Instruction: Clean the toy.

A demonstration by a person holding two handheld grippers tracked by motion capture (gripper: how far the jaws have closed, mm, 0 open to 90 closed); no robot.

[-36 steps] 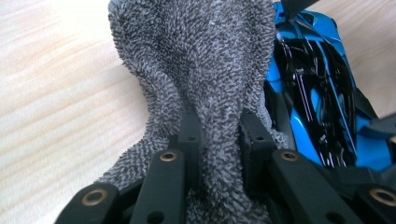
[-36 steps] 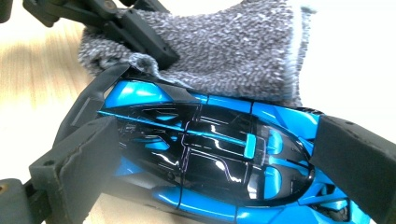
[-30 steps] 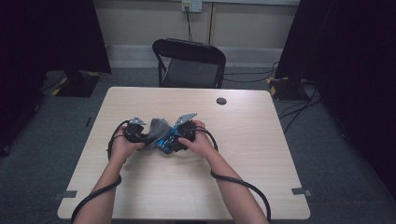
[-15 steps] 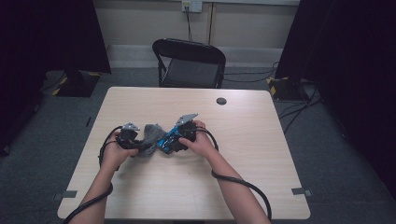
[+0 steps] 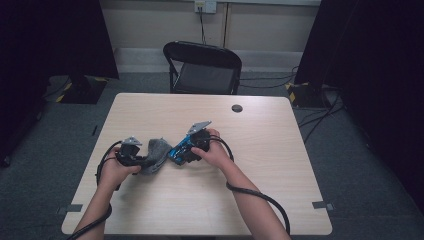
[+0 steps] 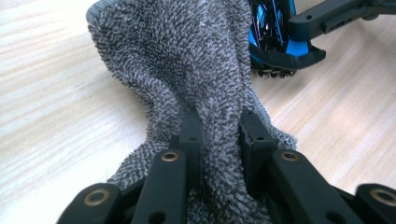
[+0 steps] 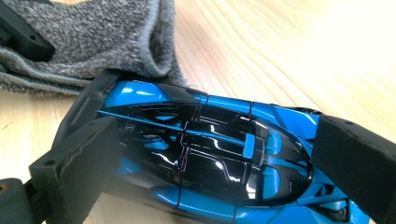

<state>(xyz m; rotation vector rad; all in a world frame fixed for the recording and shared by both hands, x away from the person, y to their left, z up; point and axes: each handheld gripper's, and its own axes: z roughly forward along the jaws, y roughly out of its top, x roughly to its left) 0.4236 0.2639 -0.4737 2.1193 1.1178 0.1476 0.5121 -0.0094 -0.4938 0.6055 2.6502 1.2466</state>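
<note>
A blue and black toy car point(image 7: 210, 140) lies on its side between the pads of my right gripper point(image 7: 215, 158), which is shut on it. In the high view the car point(image 5: 178, 149) sits at the table's middle, with the right gripper point(image 5: 192, 146) just right of it. A grey terry cloth point(image 6: 187, 60) is pinched between the jaws of my left gripper point(image 6: 219, 130). The cloth point(image 5: 156, 154) stretches from the left gripper point(image 5: 134, 156) toward the car's end and touches it there.
The light wooden table point(image 5: 260, 200) has a small black round disc point(image 5: 237, 108) near its far edge. A black folding chair point(image 5: 202, 67) stands behind the table. Cables trail from both grippers toward the near edge.
My left gripper has moved left with the cloth, drawing it off the car. The right gripper has held the car still.
</note>
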